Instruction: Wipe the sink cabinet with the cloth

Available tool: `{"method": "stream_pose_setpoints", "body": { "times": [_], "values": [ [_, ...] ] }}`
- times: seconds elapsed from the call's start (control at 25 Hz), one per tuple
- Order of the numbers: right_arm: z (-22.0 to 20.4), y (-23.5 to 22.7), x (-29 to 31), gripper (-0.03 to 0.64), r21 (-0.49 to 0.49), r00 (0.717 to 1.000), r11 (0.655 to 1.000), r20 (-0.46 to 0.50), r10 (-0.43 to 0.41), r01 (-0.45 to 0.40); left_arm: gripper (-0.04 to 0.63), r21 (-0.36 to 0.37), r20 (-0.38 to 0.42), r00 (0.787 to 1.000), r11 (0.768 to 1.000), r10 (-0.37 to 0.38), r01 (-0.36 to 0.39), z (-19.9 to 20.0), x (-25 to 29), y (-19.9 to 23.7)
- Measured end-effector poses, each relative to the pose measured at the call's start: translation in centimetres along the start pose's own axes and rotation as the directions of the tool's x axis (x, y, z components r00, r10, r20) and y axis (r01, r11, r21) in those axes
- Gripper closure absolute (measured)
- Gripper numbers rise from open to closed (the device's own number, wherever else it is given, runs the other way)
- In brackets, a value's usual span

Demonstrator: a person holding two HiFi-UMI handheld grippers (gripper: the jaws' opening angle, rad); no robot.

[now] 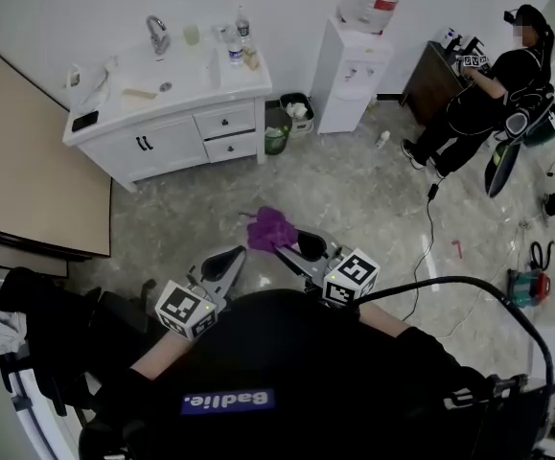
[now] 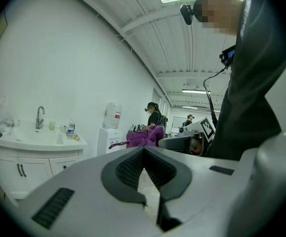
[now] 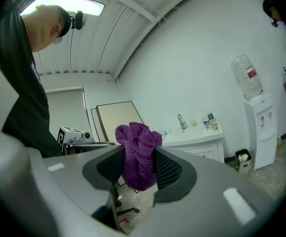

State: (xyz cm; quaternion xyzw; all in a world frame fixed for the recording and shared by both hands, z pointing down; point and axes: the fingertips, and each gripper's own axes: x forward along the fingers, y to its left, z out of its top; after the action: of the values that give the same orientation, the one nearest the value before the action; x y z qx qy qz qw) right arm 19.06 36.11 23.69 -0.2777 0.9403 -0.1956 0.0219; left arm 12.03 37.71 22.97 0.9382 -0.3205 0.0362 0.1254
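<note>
With your left tool closed empty, your right tool's pinch on the cloth could slip before the far-off sink cabinet.

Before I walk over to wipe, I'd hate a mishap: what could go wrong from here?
The right gripper pinches only a bunched part of the cloth; it might slip out during wiping.
A bottle and cup stand on the sink cabinet; a sweep could topple them.
A cable lies on the floor; it might trip you.
</note>
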Motion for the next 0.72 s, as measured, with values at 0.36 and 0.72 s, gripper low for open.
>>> {"method": "stream_pose_setpoints", "body": {
  "times": [0.36, 0.72],
  "values": [
    [-0.2, -3.3, -2.1, 0.457, 0.012, 0.995, 0.996, -0.047, 0.089, -0.088, 0.594, -0.027, -0.001, 0.994, 0.993, 0.111, -0.111, -0.5, 3.1, -1.6],
    [-0.4, -6.5, -2.1, 0.457, 0.046, 0.993, 0.995, -0.068, 0.095, -0.092, 0.594, -0.042, -0.002, 0.988, 0.988, 0.152, -0.152, -0.9, 5.2, -0.6]
  ]
}}
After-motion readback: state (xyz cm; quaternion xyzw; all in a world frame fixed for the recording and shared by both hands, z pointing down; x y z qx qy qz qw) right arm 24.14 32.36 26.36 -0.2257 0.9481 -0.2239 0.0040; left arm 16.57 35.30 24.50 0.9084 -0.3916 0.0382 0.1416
